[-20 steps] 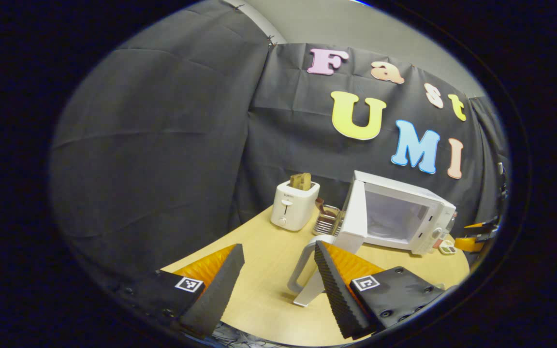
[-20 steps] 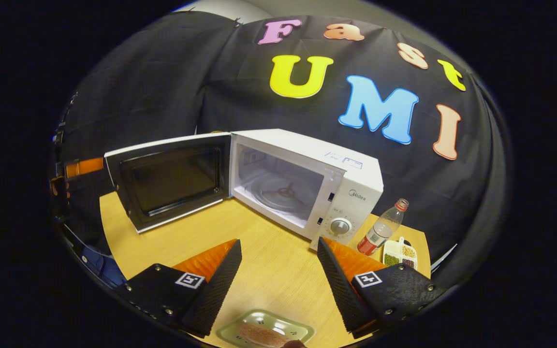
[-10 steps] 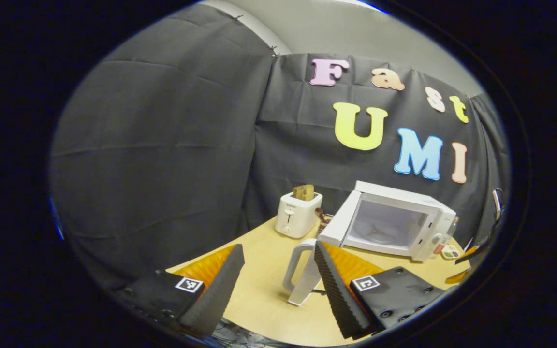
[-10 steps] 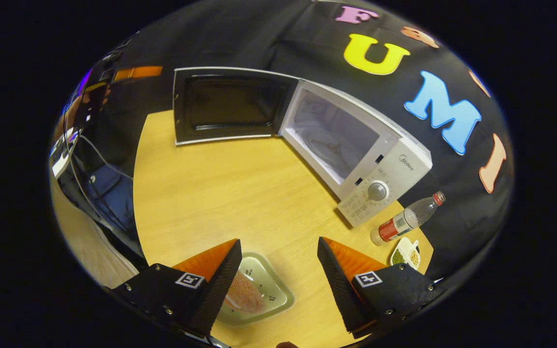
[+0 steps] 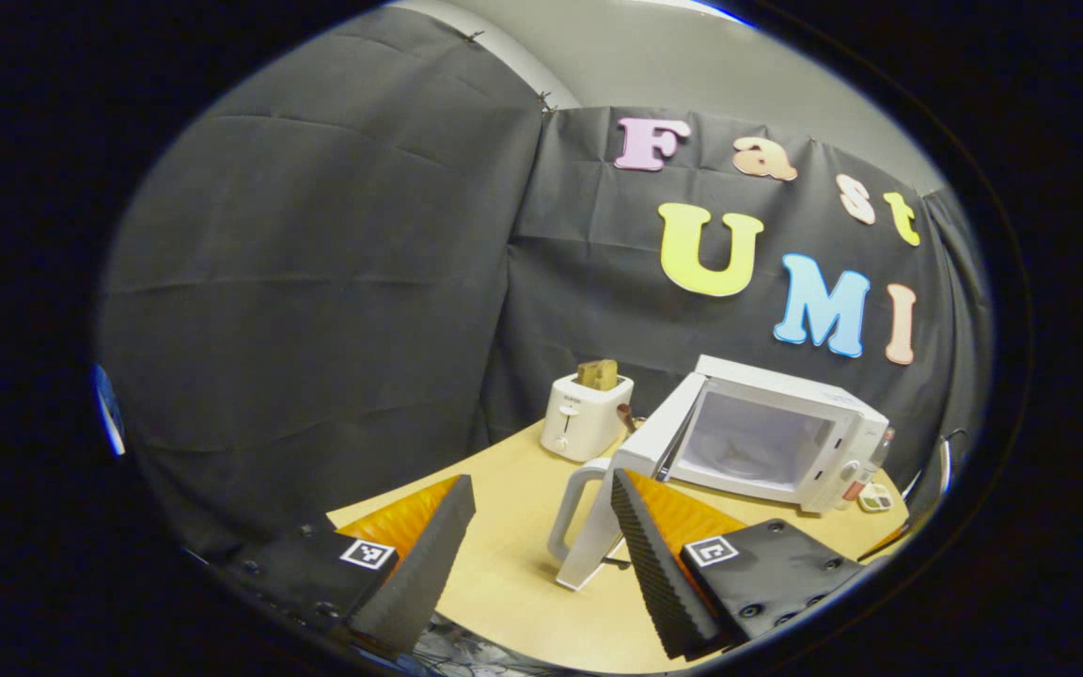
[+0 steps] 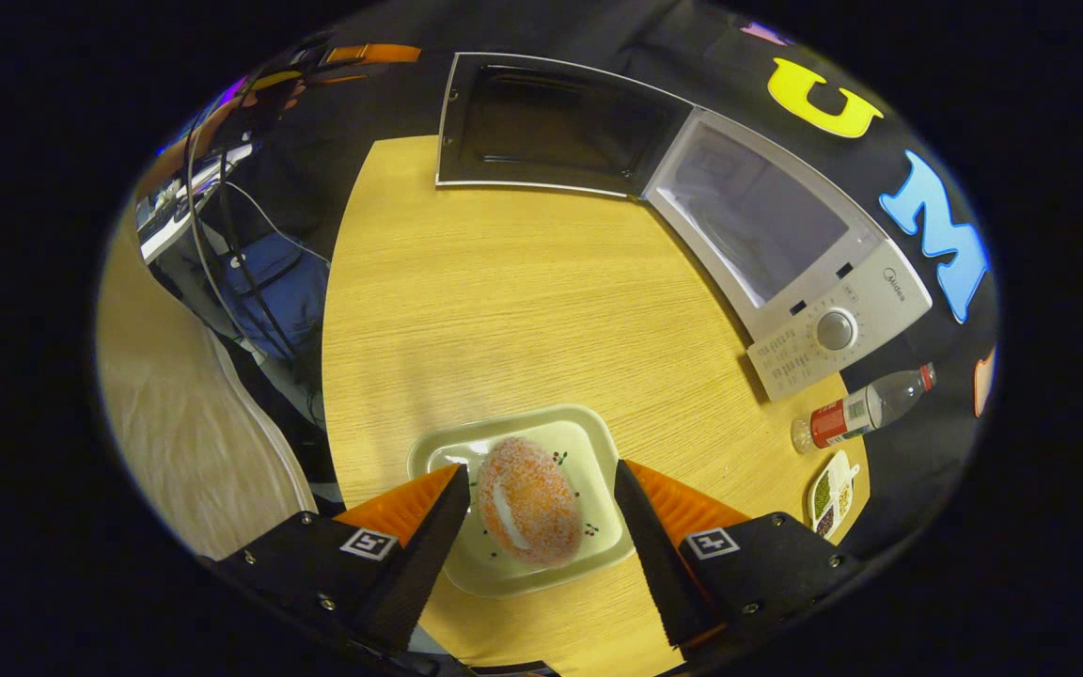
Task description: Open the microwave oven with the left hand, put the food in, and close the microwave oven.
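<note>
The white microwave (image 5: 791,442) stands at the table's far right with its door swung wide open and its cavity empty. The door's white handle (image 5: 579,527) stands between the fingers of my open left gripper (image 5: 540,484), close to the right-hand finger, and I cannot tell whether they touch. In the right gripper view, the microwave (image 6: 842,301) and its open door (image 6: 551,127) lie ahead. A sugared doughnut (image 6: 527,498) rests on a pale square plate (image 6: 518,437) near the table's front edge. My right gripper (image 6: 539,472) hovers open above the plate, one finger on each side of the doughnut.
A white toaster (image 5: 584,414) with bread in it stands left of the microwave. A plastic bottle (image 6: 866,414) and a small dish of beans (image 6: 828,489) sit right of the microwave. A person (image 6: 259,188) stands at the table's left edge (image 6: 330,310).
The right gripper has tipped downward and come over the plate, so the doughnut now lies between its fingers. The microwave door has swung wider as the left gripper drew back.
</note>
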